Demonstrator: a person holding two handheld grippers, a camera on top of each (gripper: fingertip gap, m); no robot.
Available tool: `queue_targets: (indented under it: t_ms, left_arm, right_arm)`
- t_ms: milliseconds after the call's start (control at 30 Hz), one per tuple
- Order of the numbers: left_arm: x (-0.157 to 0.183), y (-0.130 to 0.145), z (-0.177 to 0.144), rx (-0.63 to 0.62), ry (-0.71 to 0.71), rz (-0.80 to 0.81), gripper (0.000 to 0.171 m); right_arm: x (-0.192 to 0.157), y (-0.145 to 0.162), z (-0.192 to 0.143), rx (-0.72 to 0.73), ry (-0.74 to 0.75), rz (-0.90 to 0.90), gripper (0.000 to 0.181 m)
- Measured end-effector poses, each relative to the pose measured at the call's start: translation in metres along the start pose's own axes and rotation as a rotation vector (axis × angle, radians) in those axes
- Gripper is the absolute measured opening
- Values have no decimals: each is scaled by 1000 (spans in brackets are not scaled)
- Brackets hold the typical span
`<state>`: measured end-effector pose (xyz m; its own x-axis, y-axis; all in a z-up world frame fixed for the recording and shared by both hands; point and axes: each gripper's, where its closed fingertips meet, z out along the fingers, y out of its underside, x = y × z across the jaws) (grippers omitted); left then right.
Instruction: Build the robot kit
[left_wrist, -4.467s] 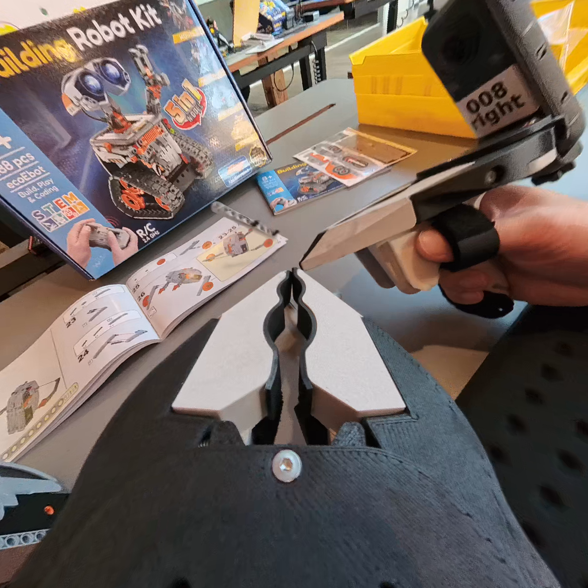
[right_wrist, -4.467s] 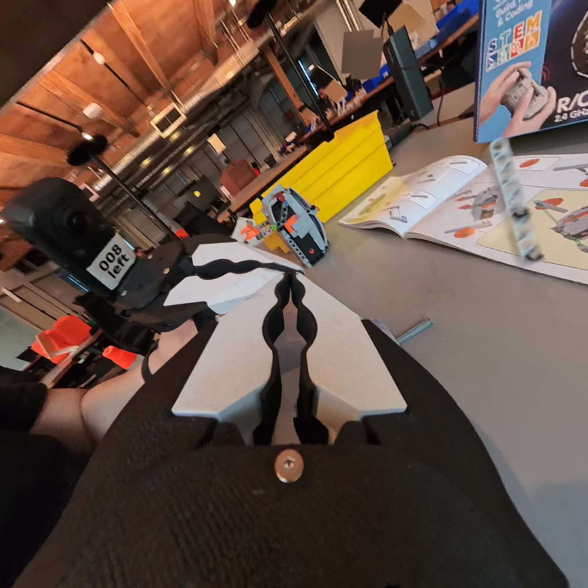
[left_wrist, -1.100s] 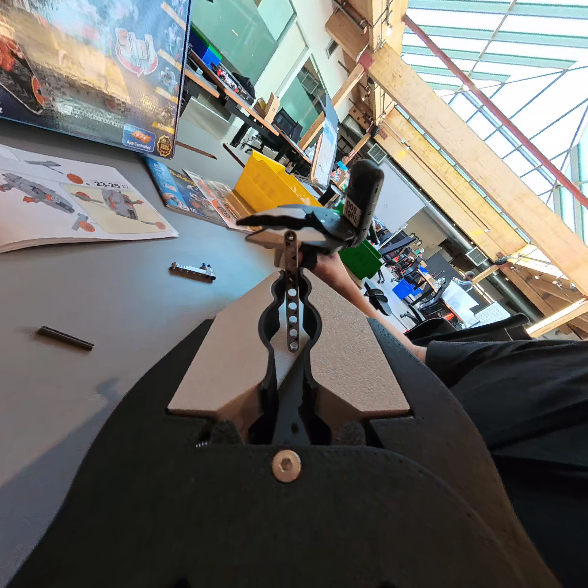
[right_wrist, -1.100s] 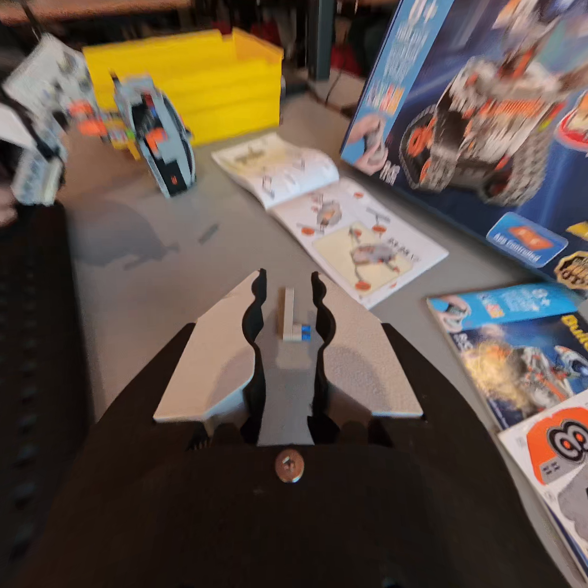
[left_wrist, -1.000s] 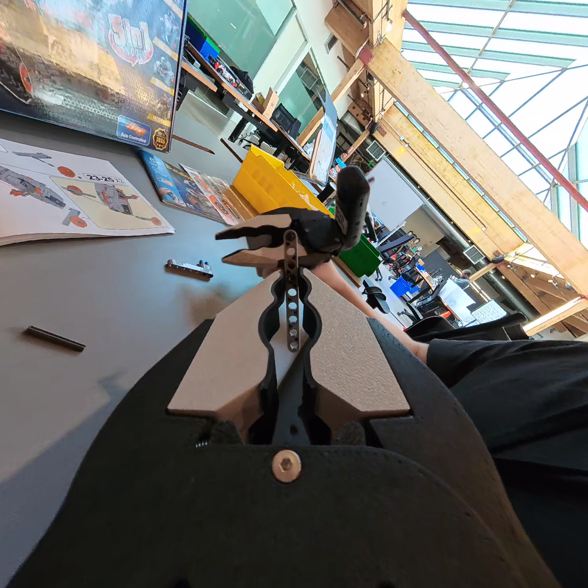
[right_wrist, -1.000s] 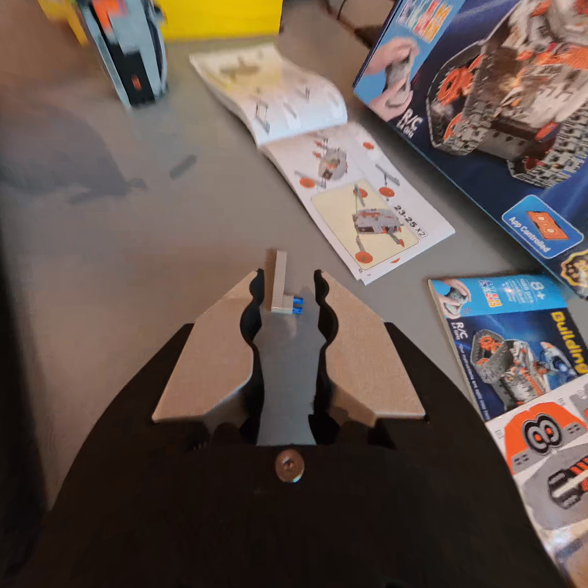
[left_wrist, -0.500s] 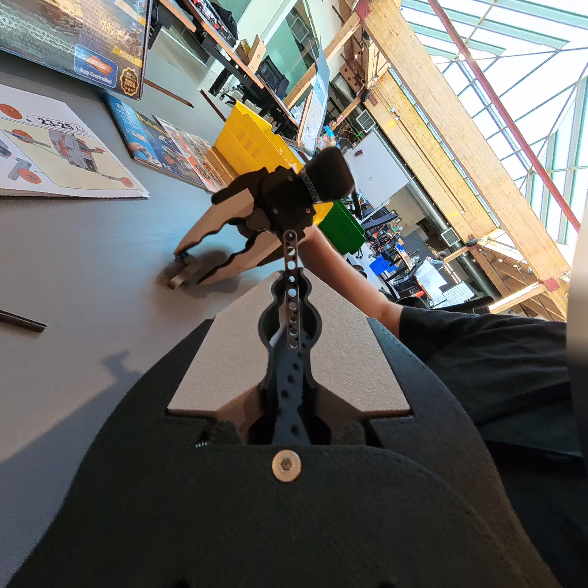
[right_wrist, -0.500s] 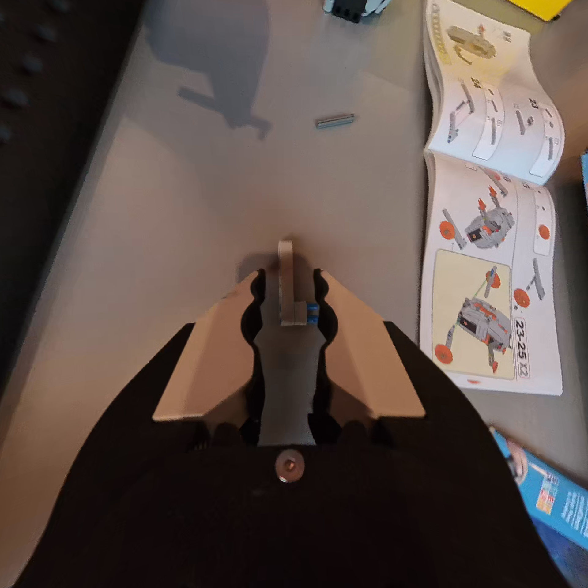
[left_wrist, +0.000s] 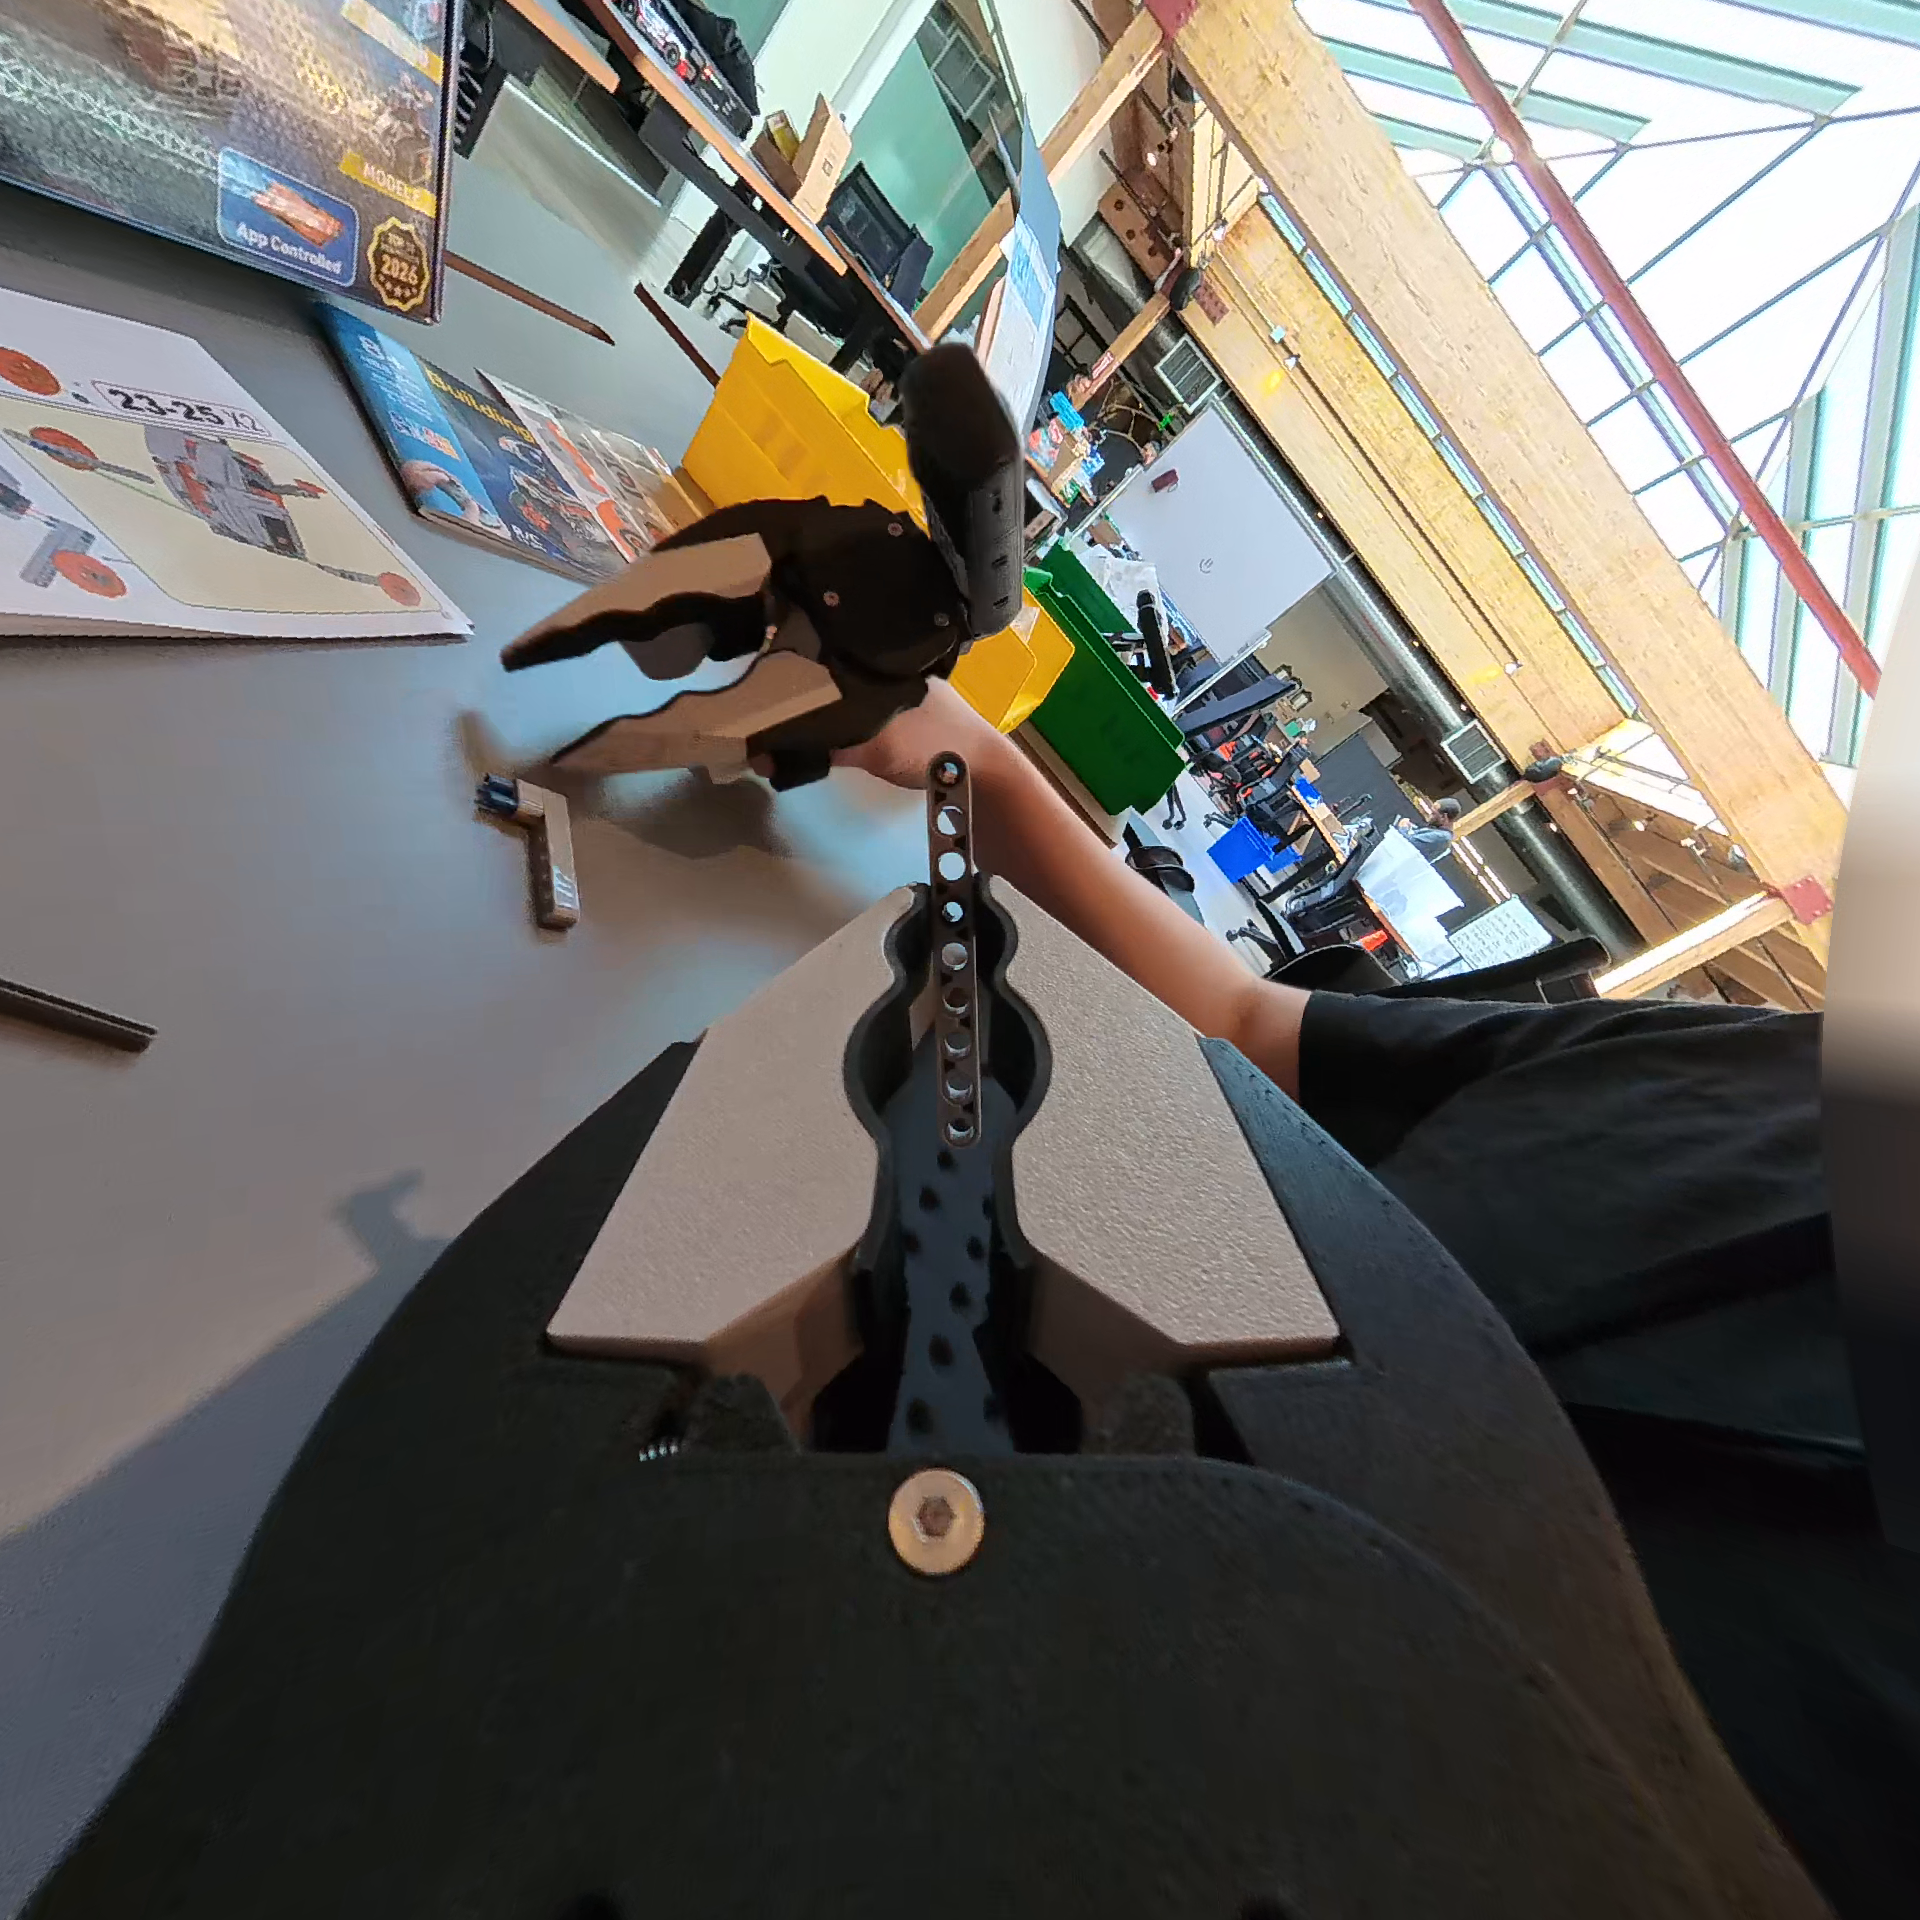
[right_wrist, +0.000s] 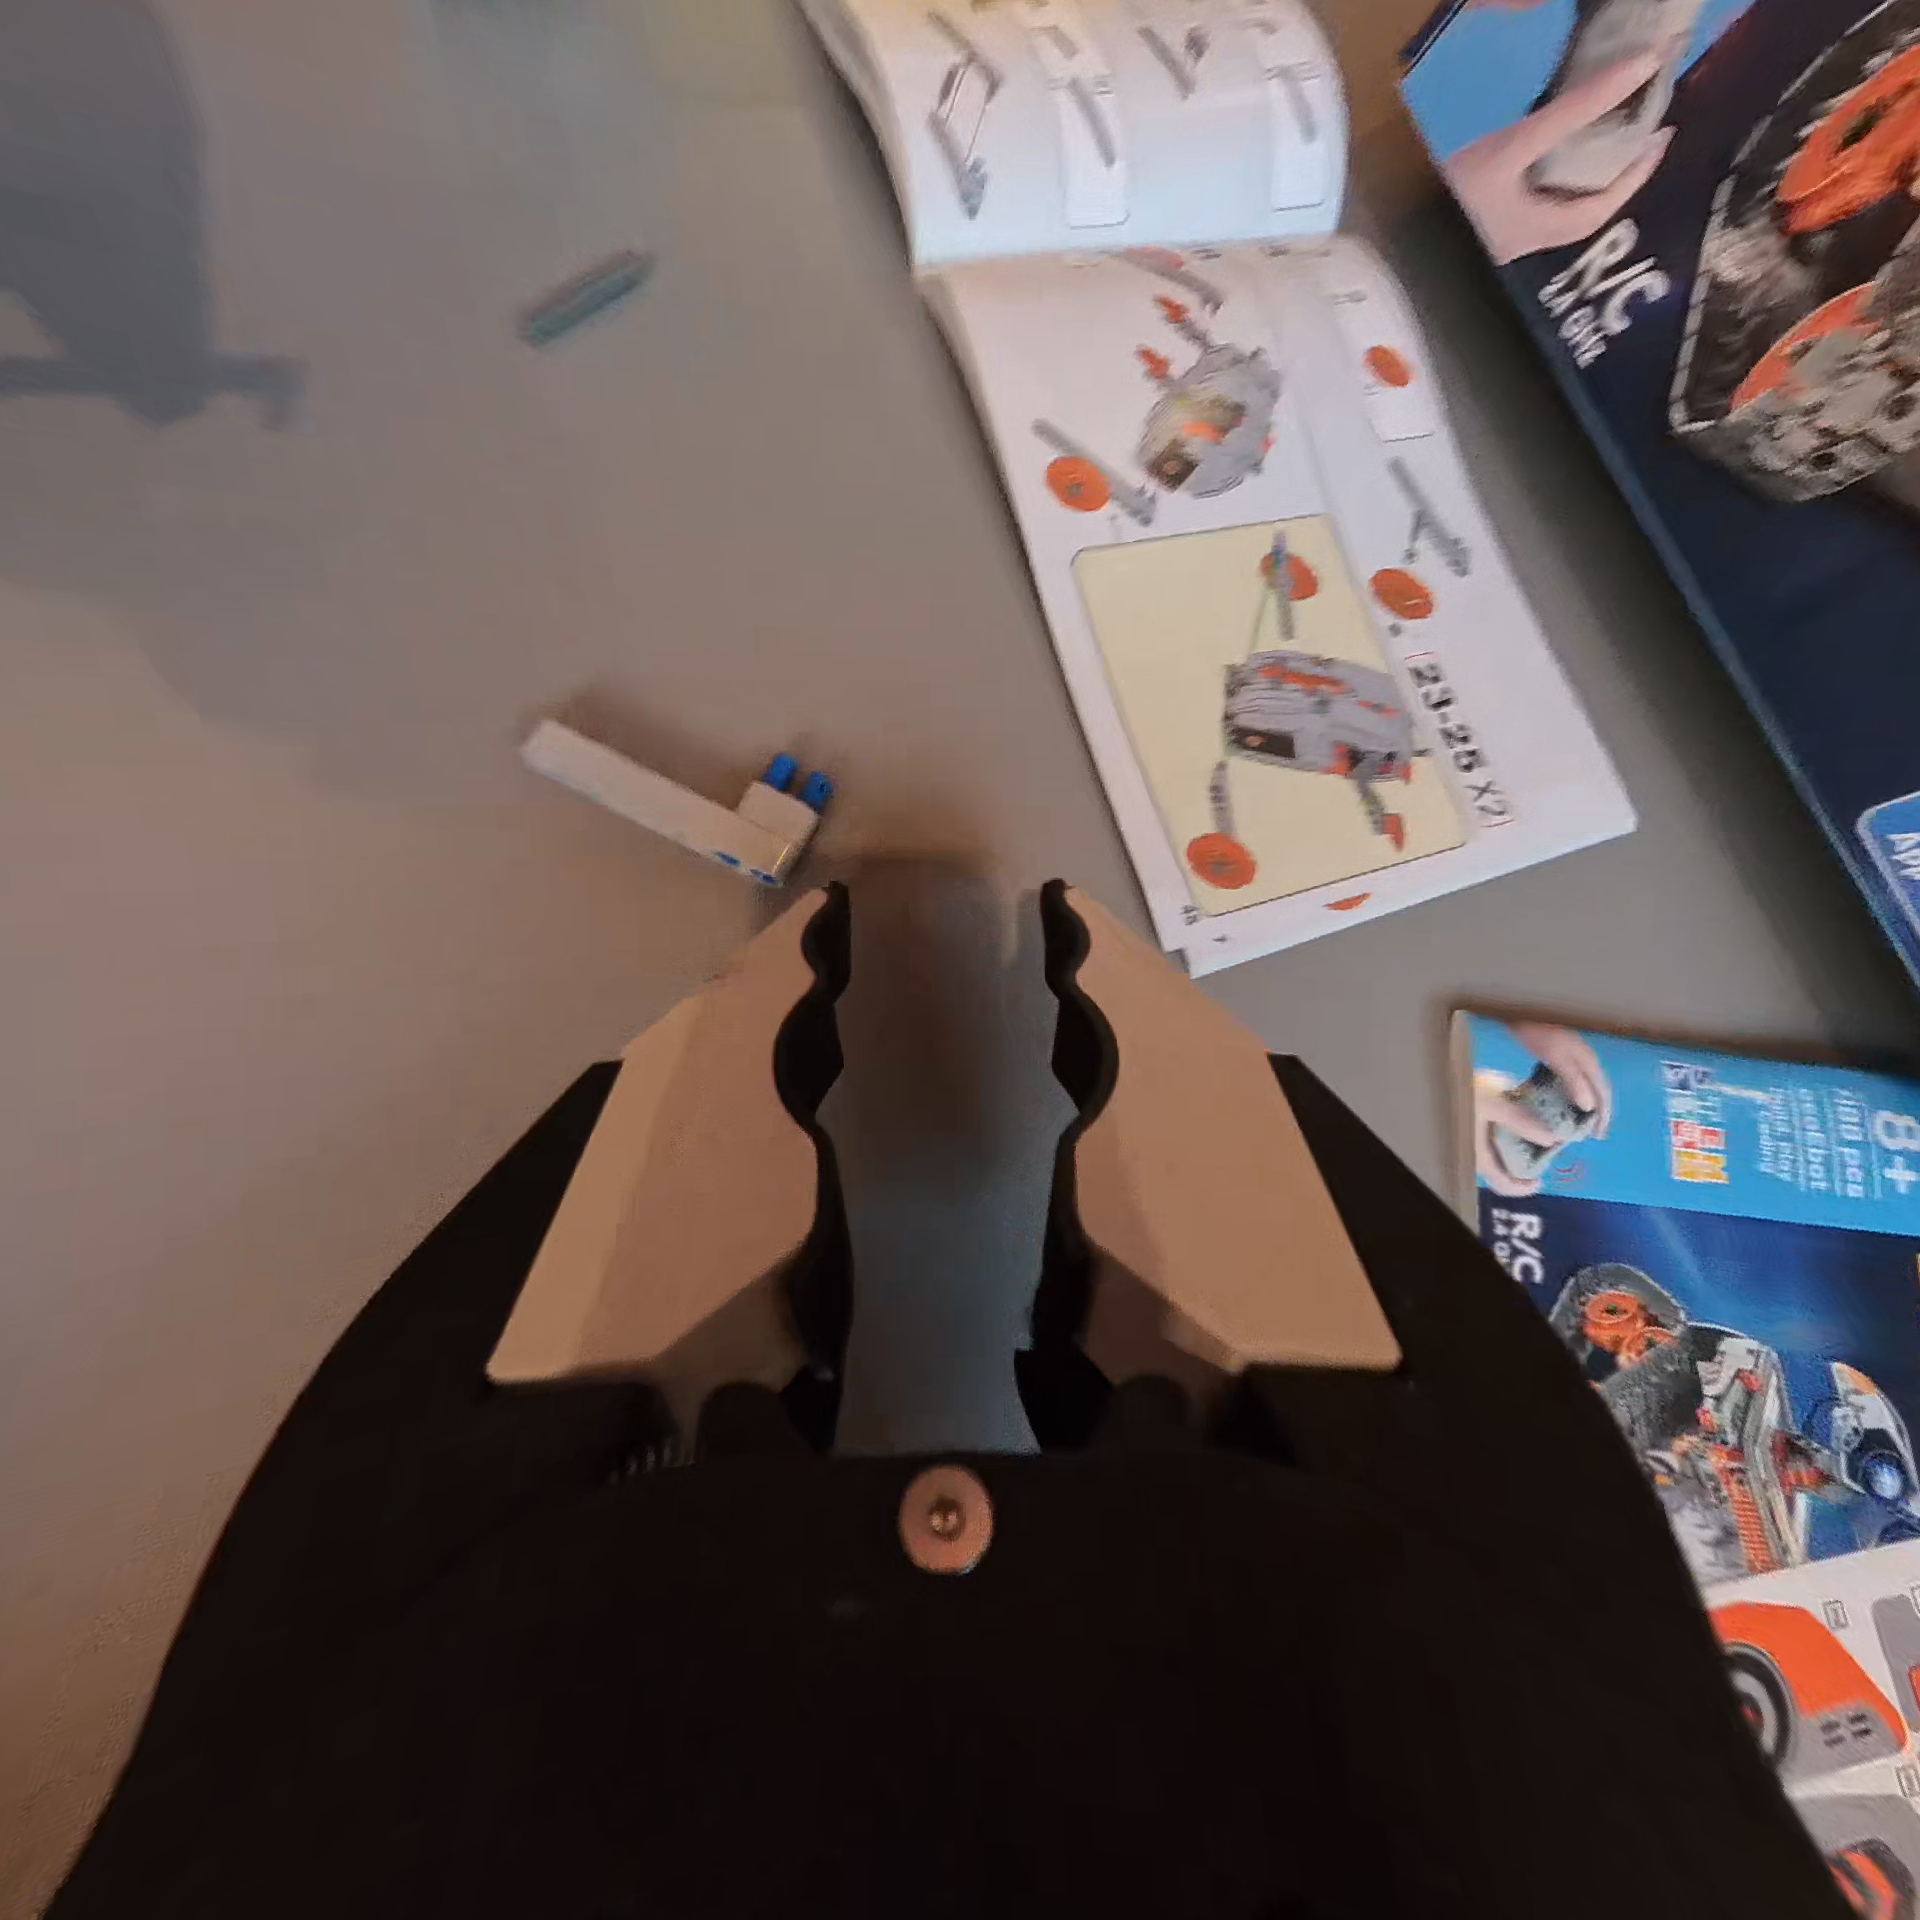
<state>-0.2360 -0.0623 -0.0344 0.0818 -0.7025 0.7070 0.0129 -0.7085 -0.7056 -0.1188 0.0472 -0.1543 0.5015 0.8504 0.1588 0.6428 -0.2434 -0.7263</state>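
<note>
My left gripper (left_wrist: 953, 904) is shut on a thin grey beam with holes (left_wrist: 951, 935), which stands up out of the tips. My right gripper (right_wrist: 940, 899) is open and empty, tips just above the grey table (right_wrist: 312, 935). It also shows in the left wrist view (left_wrist: 540, 717), open and low over the table. A light grey L-shaped beam with blue pins (right_wrist: 675, 805) lies on the table just left of and beyond the right fingertips, apart from them. In the left wrist view this beam (left_wrist: 545, 847) lies under the right gripper's tips.
An open instruction booklet (right_wrist: 1247, 520) and the big blue kit box (right_wrist: 1766, 364) lie to the right. Blue leaflets (right_wrist: 1704, 1299) lie at the near right. A dark axle (left_wrist: 73, 1023) lies on the table to the left. Yellow bins (left_wrist: 810, 447) and a green bin (left_wrist: 1101, 686) stand beyond. There is about 20 cm between the tips of the two grippers.
My right gripper has pulled back and shifted right, so the L-shaped beam that lay between its fingers now lies outside them on the table, turned aslant. My left gripper still holds the holed beam.
</note>
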Motion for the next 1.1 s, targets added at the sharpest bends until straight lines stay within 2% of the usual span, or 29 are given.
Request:
queue_targets:
  t_ms: [100, 167, 233, 300, 367, 500, 533, 567, 600, 700, 867, 933, 967, 1000, 1033, 1100]
  left_arm:
    - [-8, 2, 0, 11, -17, -31, 5]
    - [-16, 2, 1, 26, -45, -55, 5]
    - [-28, 2, 0, 34, -108, -58, 5]
    - [-36, 1, -1, 41, -168, -41, 5]
    - [-37, 1, -1, 44, -178, -37, 5]
    - [-35, 2, 3, 30, -168, -38, 6]
    - [-35, 3, 4, 26, -168, -39, 6]
    - [-35, 4, 6, 22, -166, -44, 6]
    - [-36, 5, 8, 18, -164, -52, 6]
    - [-41, 7, 11, 8, -175, -73, 6]
    - [-61, 18, 19, -48, -219, -145, 5]
    - [-62, 25, 24, -82, -204, -183, 5]
    - [-61, 27, 27, -92, -193, -193, 5]
    - [-60, 29, 29, -97, -187, -193, 6]
    - [-59, 30, 32, -102, -184, -188, 6]
    - [-54, 31, 36, -107, -172, -165, 5]
  right_arm:
    - [-9, -9, -2, 52, -43, 56, 33]
    - [-19, -5, -3, 36, -68, 75, 36]
    - [-22, -2, -5, 22, -41, 143, 48]
    - [-29, -9, -7, 46, -13, 299, 68]
    - [-42, -17, -4, 73, 24, 392, 75]
    - [-50, -8, 9, -37, 172, 305, 71]
    - [-49, -11, 11, -28, 187, 291, 69]
    - [-49, -13, 12, -20, 182, 293, 66]
    - [-50, -13, 14, -23, 167, 302, 54]
    - [-50, -13, 15, -20, 128, 336, 55]
    - [-75, -17, 12, 42, -68, 149, 55]
    - [-73, -18, 10, 63, -51, 62, 56]
    - [-73, -23, 6, 87, -45, 45, 71]
    - [-76, -33, 0, 142, -64, 40, 75]
    - [-82, -49, -9, 233, -96, 43, 71]
    - [-97, -80, -30, 408, -192, 63, 46]
